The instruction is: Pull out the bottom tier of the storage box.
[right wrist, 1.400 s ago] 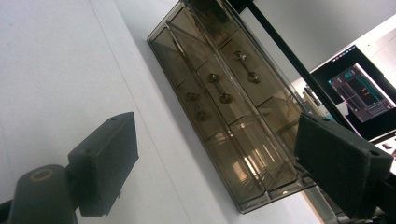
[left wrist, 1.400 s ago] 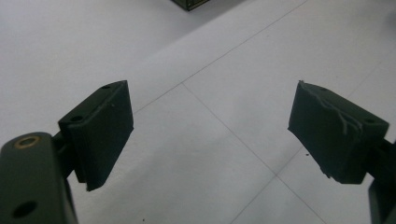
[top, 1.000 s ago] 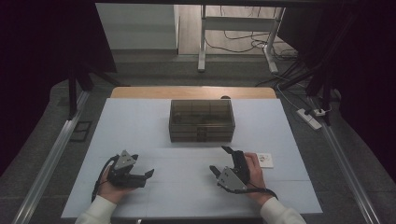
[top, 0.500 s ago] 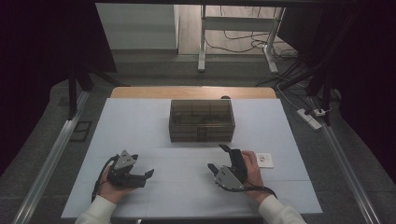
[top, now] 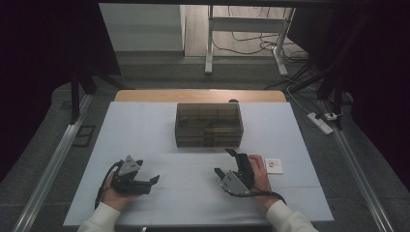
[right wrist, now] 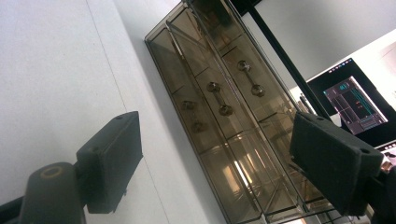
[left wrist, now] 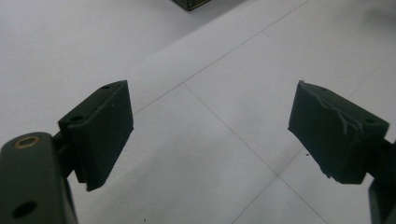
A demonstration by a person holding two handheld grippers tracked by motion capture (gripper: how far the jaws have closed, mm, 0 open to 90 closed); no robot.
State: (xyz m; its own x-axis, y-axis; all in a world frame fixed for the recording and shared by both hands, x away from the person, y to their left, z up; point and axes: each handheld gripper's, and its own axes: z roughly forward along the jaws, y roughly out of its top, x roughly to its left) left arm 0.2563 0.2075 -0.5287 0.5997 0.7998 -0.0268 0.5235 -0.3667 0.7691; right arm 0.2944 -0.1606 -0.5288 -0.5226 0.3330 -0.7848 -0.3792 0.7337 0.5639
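A smoked see-through drawer box (top: 208, 124) stands at the middle of the white table (top: 145, 130). In the right gripper view the drawer box (right wrist: 224, 116) appears tilted, with small knobbed drawer fronts facing me. My right gripper (top: 225, 162) rests on the table in front of the box, a hand's width short of it, open and holding nothing; its jaws (right wrist: 215, 158) frame the box. My left gripper (top: 149, 173) lies at the front left, open over bare table (left wrist: 210, 135), with nothing between its pads (left wrist: 102, 126).
A small white card (top: 274, 166) lies just right of the right hand. A monitor (right wrist: 357, 105) glows beyond the box. Off the table's right side a power strip (top: 321, 122) lies on the floor. Metal rails run along both sides.
My right gripper has edged slightly forward and left toward the box. The left gripper has stayed put.
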